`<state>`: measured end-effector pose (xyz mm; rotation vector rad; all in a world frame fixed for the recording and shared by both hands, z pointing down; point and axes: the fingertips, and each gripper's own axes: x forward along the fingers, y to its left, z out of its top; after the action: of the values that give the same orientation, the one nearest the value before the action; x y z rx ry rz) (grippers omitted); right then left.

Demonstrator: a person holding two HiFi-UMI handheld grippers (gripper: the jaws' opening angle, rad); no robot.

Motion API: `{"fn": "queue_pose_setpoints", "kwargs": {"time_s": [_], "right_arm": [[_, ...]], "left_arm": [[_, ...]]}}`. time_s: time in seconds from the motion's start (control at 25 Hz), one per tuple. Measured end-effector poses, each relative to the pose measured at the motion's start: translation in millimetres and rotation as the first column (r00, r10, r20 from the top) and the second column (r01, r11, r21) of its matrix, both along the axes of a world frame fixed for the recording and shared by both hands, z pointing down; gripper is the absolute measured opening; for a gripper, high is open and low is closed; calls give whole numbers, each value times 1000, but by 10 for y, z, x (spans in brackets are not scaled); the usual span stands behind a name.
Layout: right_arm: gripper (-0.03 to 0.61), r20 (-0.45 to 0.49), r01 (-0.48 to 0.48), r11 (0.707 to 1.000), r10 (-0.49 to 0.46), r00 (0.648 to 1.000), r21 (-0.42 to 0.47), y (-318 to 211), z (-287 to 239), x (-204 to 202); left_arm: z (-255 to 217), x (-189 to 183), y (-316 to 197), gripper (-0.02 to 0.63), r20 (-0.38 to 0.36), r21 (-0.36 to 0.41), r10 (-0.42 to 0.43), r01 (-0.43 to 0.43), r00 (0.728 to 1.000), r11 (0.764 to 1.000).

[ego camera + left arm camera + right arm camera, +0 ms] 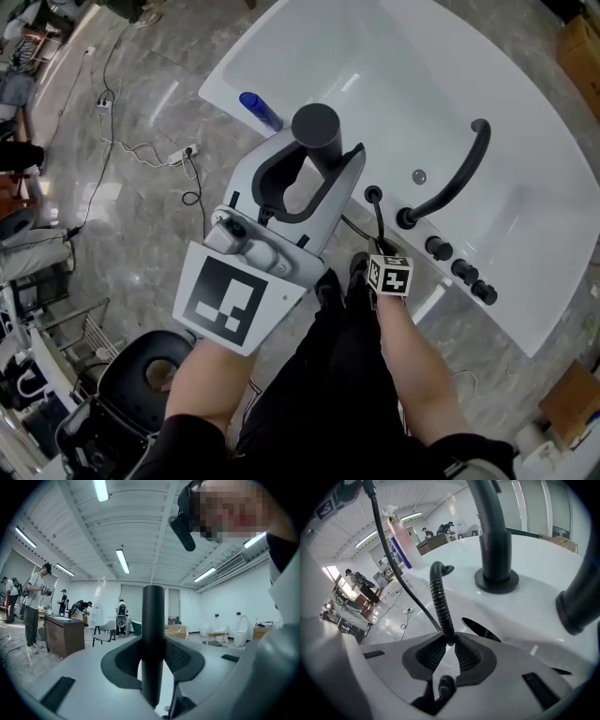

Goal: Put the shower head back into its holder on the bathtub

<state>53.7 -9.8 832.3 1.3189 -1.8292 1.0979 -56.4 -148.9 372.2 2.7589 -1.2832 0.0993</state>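
My left gripper [312, 161] is raised over the tub's edge, shut on the black shower head [316, 129], whose round handle [153, 620] stands upright between the pads in the left gripper view. Lower down, my right gripper [382, 248] points steeply down at the tub deck and is shut on the black ribbed hose [439, 597]. The hose [378, 217] rises out of a round black fitting [373, 195] on the deck. A dark oval opening [480, 629] lies in the deck just past the right jaws.
The white bathtub [525, 234] fills the upper right. A curved black spout [459, 173] and three black knobs [463, 272] sit on its deck. A blue bottle [261, 111] stands on the rim. Cables and a power strip [178, 155] lie on the marble floor at left.
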Motion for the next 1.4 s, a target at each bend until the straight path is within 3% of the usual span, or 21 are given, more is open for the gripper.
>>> {"fn": "queue_pose_setpoints", "kwargs": {"time_s": [0.2,0.48,0.84,1.0,1.2,1.4], "right_arm": [[71,21,-9,999,8,1000,43,16,-645,-4],[69,30,61,993,-64,998,98,-409,-1293,-118],[74,4,74,997,-74,997,4,-784,-1078,-316],[139,-27,55,998,-56,998,-16,-865,-935,-313],[160,-11,53,999,-53,999,-1,-648,-939,-252],[170,7,-15,999,15,1000,-43,-210,-789,-80]], "left_arm": [[-290,3,52,140,3,20,19,-19,1000,1000],[-597,22,-27,140,-44,24,19,-18,999,1000],[-651,32,-214,140,-76,30,26,-24,997,999],[-451,57,-239,140,-64,2,30,-30,998,1000],[-315,59,-263,140,-75,-17,18,-20,997,1000],[-300,74,-222,140,-80,-11,18,-19,997,1000]]}}
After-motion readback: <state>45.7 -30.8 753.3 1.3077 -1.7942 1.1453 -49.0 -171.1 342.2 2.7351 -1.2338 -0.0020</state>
